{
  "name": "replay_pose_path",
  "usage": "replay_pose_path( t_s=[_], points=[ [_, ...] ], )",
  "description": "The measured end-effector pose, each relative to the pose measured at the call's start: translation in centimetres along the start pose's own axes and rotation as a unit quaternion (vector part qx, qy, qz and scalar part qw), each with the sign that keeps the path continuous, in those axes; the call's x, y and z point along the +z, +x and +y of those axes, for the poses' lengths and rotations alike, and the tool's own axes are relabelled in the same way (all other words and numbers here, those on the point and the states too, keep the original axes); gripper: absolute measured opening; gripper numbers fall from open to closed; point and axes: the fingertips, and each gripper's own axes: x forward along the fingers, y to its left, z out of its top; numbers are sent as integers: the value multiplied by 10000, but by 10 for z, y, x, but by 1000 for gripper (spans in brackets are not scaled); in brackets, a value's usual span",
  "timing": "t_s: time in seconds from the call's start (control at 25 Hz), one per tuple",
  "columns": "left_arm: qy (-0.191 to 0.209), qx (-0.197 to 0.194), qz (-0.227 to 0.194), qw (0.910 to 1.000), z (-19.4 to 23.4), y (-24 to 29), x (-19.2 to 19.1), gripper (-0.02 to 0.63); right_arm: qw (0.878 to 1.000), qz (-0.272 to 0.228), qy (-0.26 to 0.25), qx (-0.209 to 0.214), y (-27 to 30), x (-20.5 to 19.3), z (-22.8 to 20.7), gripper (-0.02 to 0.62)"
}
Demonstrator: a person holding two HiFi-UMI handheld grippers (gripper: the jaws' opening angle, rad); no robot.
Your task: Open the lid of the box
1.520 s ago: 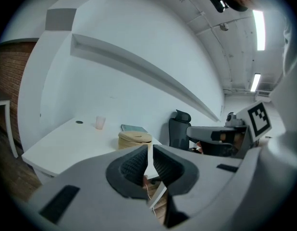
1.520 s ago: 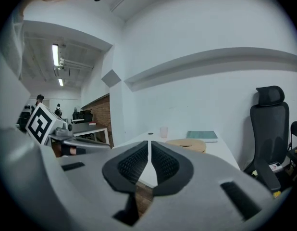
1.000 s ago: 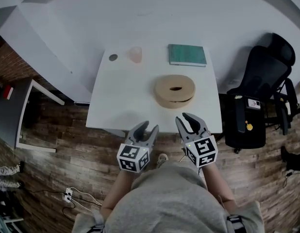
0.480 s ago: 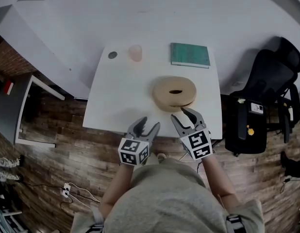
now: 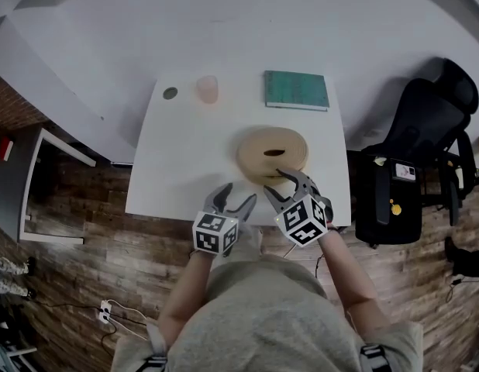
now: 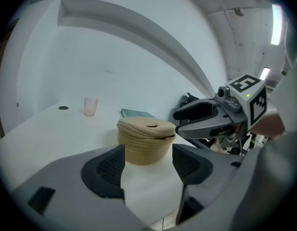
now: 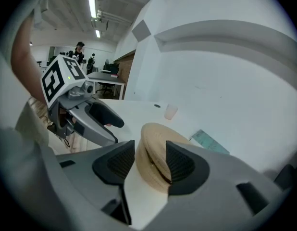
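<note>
The box (image 6: 143, 150), round and of coiled rope, sits on the counter (image 5: 185, 157) right of the middle, nearer the near edge than the far one. Its lid (image 6: 147, 126) is on and has a slot in the top. A dark seam shows under the rim on the side facing the right tool (image 5: 274, 183).

That tool is at the box's near side. Its jaws are opening, and the box shows ahead through the gap with neither pad pressing on it. From the head view I cannot tell whether a fingertip touches the rim. The left tool (image 5: 238, 196) hangs over the near edge, left of the box and apart from it. Its jaws are opening too, with nothing gripped.

To do the step well, I judge one tool should steady the rope wall low down while the other takes the lid rim at the seam and lifts straight up. A light box may otherwise rise with the lid.

There is open counter left of the box, enough to set the lid down. A book (image 5: 296, 90) lies at the far edge, and a cup (image 5: 207, 89) and a small disc (image 5: 170, 93) stand by the far left corner, all well apart from the box. The right edge is close and a chair (image 5: 425, 130) stands beyond it, so avoid pushing rightward.
</note>
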Motion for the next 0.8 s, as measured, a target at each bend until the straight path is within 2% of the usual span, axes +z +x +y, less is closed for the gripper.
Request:
replay_pose_path(
  t_s=[0.4,0.8],
  points=[
    [236,-161,597,9978,23,45,-19,311,9953,572,-714,314,31,-12,-7,197],
    [449,-464,876,9941,30,72,-26,339,9859,928,-1237,641,52,-17,-1,167]
  ],
)
